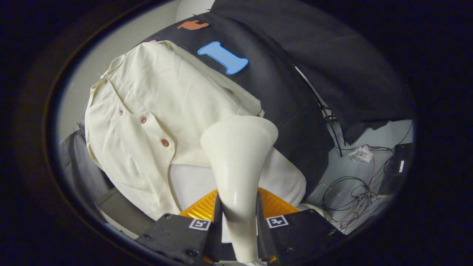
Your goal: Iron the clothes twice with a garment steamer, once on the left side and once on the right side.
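A black cloth wall [295, 74] backs the booth, with a grey floor to the right where loose cables [351, 195] lie tangled. A cream buttoned shirt [147, 111] hangs against the wall, left of centre and beyond the fingers. The gripper [238, 218] is clamped on the handle of a white garment steamer [236, 155], both fingers pressing its sides. The steamer's wide head reaches forward to the shirt's right side, near the hem.

The garment steamer [238, 162] is held between the fingers of the hand-held gripper [238, 225]; the shirt [147, 122] is hung just beyond it, cables [351, 199] lying at the right.
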`<action>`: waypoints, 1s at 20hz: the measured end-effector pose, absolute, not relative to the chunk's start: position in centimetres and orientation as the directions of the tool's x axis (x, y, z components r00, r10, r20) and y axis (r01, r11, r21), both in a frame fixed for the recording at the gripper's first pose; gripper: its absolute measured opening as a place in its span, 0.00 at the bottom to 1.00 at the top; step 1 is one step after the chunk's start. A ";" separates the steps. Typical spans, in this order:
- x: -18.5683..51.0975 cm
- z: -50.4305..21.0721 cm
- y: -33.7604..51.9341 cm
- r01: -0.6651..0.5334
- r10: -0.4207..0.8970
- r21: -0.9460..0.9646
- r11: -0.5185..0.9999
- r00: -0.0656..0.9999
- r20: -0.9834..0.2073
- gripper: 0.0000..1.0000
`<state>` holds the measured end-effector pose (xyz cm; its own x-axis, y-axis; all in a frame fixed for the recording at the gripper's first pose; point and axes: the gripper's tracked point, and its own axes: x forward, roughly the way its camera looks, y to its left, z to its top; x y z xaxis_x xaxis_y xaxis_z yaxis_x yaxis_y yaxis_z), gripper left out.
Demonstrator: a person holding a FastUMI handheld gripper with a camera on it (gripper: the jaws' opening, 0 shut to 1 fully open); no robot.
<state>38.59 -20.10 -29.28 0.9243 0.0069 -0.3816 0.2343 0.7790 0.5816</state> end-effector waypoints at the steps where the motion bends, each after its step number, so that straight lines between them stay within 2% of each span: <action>1: 38.1 -28.5 -19.7 0.229 0.009 0.572 0.788 0.924 -0.383 0.40; 12: 30.9 -18.0 -11.1 0.073 0.074 0.403 0.912 0.939 -0.337 0.40; 20: 24.0 -9.1 -4.1 -0.046 0.127 0.314 0.948 0.962 -0.242 0.40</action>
